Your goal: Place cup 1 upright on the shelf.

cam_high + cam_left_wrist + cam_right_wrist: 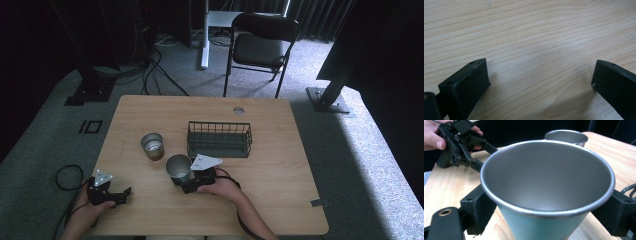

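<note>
Right claw clamped on both sides of metal cup, gripped below the rim to keep it upright, just off the desk. Second cup beyond it, wire basket right of that. Left claw spread wide, holding nothing, parked low over bare desk.

Cut off at six o'clock in the right gripper view: base of the near steel cup, which also hides most of the far steel cup at twelve o'clock and both claw tips.
</note>
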Available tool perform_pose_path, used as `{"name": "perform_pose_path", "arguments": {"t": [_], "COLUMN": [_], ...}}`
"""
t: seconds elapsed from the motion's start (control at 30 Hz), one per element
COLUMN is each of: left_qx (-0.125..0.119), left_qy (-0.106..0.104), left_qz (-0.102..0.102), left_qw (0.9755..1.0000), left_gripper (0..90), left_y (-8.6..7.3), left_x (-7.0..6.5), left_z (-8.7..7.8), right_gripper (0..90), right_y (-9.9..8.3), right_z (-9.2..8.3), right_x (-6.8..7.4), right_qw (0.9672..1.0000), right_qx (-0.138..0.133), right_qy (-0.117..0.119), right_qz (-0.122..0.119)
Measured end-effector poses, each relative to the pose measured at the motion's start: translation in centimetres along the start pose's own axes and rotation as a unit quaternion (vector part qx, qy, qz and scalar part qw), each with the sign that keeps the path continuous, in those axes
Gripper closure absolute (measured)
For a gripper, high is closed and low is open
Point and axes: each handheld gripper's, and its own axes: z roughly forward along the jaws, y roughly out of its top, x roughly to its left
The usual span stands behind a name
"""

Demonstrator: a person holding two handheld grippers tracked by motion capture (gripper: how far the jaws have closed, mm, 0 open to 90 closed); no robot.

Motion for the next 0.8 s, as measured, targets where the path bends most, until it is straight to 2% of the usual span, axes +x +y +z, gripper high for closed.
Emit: {"name": "perform_pose_path", "arguments": {"t": [0.37,0.47,0.63,0.8], "left_qx": [0.000,0.000,0.000,0.000], "left_qy": [0.000,0.000,0.000,0.000], "left_qz": [0.000,0.000,0.000,0.000], "left_qw": [1.0000,1.0000,1.0000,1.0000], "left_gripper": [1.7,1.7,1.7,1.7], "left_y": [0.00,0.00,0.00,0.00], "left_x": [0.00,0.00,0.00,0.00], "left_z": [0.00,0.00,0.00,0.00], "right_gripper": [12.6,13.1,13.5,13.5], "right_y": [-0.19,-0.09,0.13,0.64], "right_z": [0.28,0.35,0.50,0.11], "right_x": [-0.09,-0.02,-0.02,0.06], "right_qw": [0.9998,0.9998,0.9997,0.9996], "right_qx": [-0.018,-0.015,-0.013,-0.021], "right_qy": [0.000,-0.007,-0.022,-0.014], "right_qz": [0.009,0.013,0.004,0.015]}}
